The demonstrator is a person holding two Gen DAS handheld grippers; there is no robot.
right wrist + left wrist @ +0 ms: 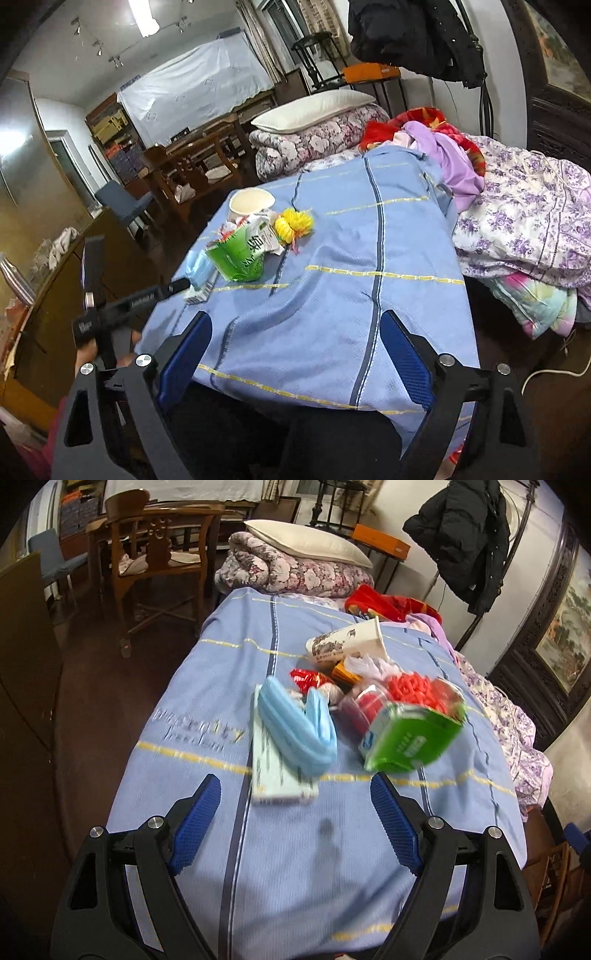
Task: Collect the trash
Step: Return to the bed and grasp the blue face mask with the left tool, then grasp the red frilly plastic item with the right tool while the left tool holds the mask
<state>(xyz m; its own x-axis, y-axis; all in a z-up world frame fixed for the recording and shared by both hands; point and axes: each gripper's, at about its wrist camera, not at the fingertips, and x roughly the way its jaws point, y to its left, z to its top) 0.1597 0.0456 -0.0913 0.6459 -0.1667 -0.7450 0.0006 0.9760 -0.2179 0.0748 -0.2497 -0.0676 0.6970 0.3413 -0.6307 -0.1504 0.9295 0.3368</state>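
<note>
A trash pile lies on the blue striped blanket (207, 686). It holds blue face masks (295, 731) on a flat white box (273, 779), a green carton (410, 734), a clear tub of red pieces (402, 690), a red wrapper (308, 677) and a tipped paper cup (347, 642). My left gripper (295, 786) is open just short of the box, its pads touching nothing. My right gripper (295, 332) is open over bare blanket, well short of the green carton (236, 258), paper cup (251, 203), yellow bundle (293, 223) and masks (197, 267).
A hand (86, 356) holds the left gripper's black frame (122, 306) at the bed's left edge. A folded floral quilt (295, 572) and pillow (306, 542) lie at the far end. Purple floral bedding (524, 221) is heaped on the right. A wooden chair (155, 554) and dark floor lie left.
</note>
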